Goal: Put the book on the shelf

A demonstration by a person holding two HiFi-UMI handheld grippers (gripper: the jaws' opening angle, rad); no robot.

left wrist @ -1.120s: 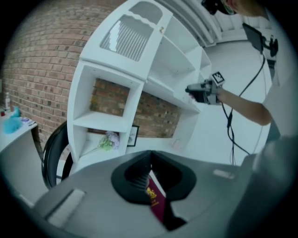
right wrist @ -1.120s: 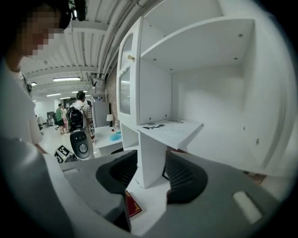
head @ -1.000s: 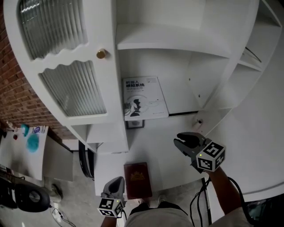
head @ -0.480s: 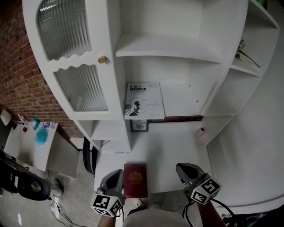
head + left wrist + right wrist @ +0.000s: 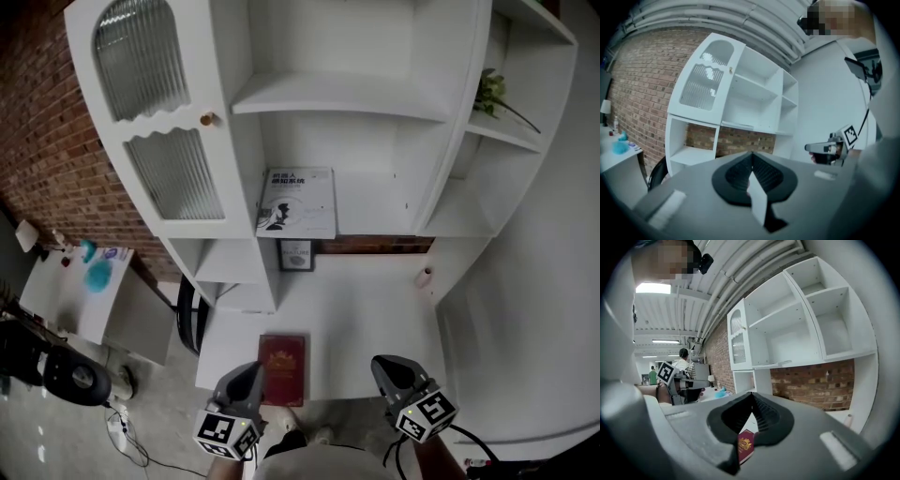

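Far off to the left of the left hand-held gripper (image 5: 249, 373), a small side table (image 5: 70, 305) stands by a brick wall (image 5: 37, 141). That hand-held gripper hangs at the near edge of the white worktop (image 5: 366, 309), and its own view shows its jaws pressed together with nothing between them (image 5: 751, 161). Just to its right a red book (image 5: 282, 368) lies flat on the worktop, between the two hand-held grippers and nearer the left one. Well beyond both of them rises a white shelf unit (image 5: 347, 94) with a ribbed glass door (image 5: 173, 173) on its left side; a white book (image 5: 298, 202) lies cover-up on the middle shelf, roughly straight ahead of the red book. A small framed picture (image 5: 295, 254) sits below that shelf. The right hand-held gripper (image 5: 384, 366) is held over the worktop's near edge, apart from the red book, its jaws also closed tight and empty (image 5: 752, 401); the red book (image 5: 745, 446) shows beneath them in its view. Up beyond it to the right, a green plant (image 5: 489, 91) stands on a side shelf.
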